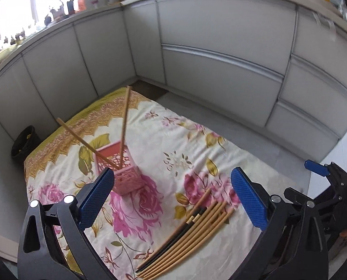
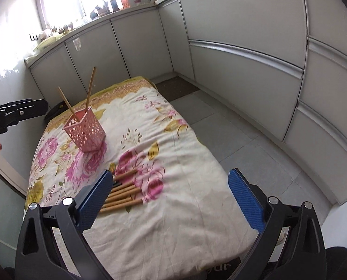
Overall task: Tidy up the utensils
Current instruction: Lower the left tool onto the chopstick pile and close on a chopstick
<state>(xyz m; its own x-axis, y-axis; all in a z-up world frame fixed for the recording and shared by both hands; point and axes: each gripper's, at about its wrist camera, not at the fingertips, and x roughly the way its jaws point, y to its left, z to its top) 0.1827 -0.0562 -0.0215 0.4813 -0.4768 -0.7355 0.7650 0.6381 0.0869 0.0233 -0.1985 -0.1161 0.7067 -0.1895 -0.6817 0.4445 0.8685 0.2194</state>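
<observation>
Sorting barely begun: two tan wooden chopsticks (image 2: pixel 89 91) stand in the pink perforated plastic holder (image 2: pixel 87 131); loose bundle of chopsticks (image 1: pixel 187 233) waits on the floral cloth (image 2: pixel 173 210). Left gripper (image 1: pixel 172 200) and right gripper (image 2: pixel 170 200) both spread, empty.

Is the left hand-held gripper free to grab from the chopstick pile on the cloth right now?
Probably yes: the left hand-held gripper is open and empty above the chopstick pile, nothing lies between them, and the pink basket stands off to the side.
</observation>
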